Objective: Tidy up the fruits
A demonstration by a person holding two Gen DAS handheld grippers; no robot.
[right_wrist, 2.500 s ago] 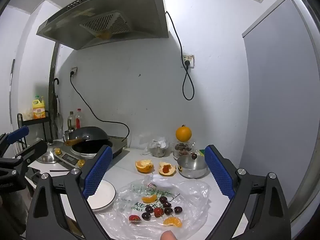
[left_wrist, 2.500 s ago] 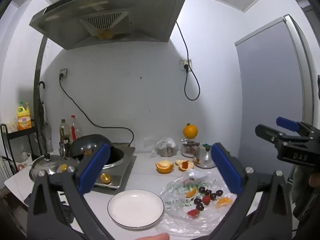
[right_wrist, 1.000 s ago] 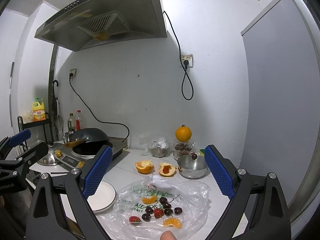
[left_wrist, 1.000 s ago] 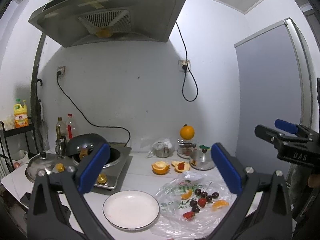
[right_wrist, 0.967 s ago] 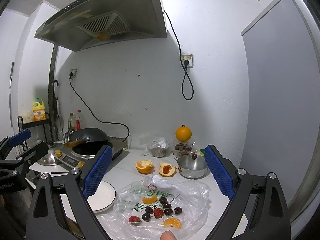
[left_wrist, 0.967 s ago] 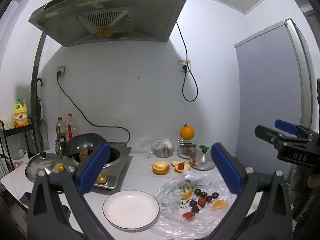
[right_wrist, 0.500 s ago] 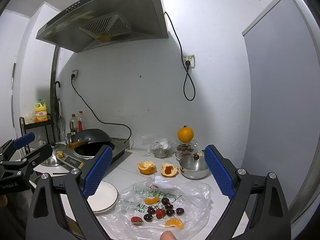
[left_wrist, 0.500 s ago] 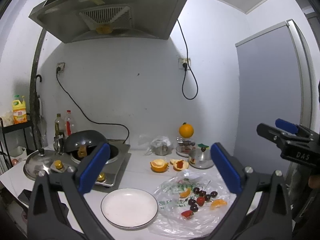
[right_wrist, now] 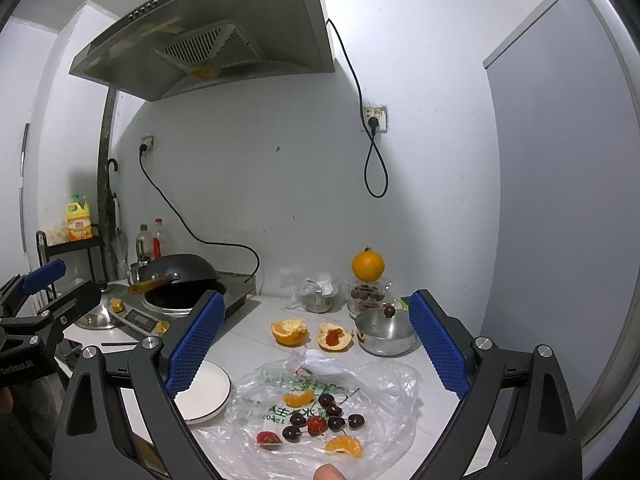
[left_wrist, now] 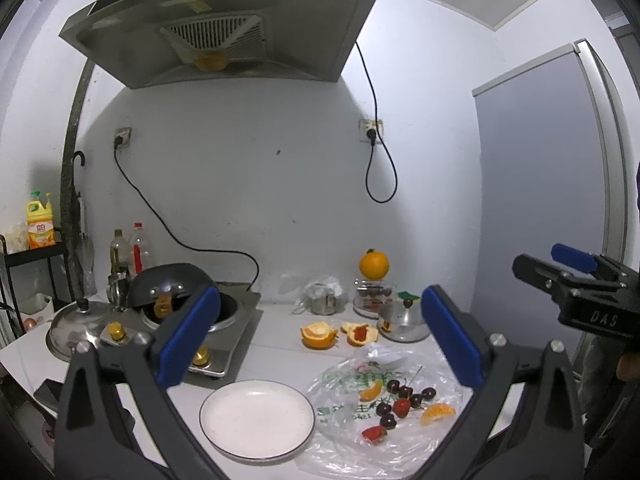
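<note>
A clear plastic bag [left_wrist: 404, 448] lies flat on the white counter with dark cherries [left_wrist: 404, 392], strawberries [left_wrist: 401, 407] and orange segments [left_wrist: 438, 412] on it. An empty white plate [left_wrist: 257, 418] sits left of the bag. In the right wrist view the bag [right_wrist: 384, 384] holds the cherries [right_wrist: 332, 420], with the plate [right_wrist: 208, 394] at its left. My left gripper [left_wrist: 320, 336] is open and empty, held above the plate and bag. My right gripper [right_wrist: 316, 340] is open and empty above the bag.
Orange peel halves [left_wrist: 319, 334] and a steel bowl [left_wrist: 404, 322] sit behind the bag. A whole orange [left_wrist: 374, 264] rests on a container. A stove with a black wok [left_wrist: 172, 288] stands at left, a range hood [left_wrist: 224, 28] above. A grey door [left_wrist: 540, 200] is at right.
Both grippers have risen and drawn back slightly, so the counter, plate and bag sit a bit lower and farther in view. Both stay open and empty.
</note>
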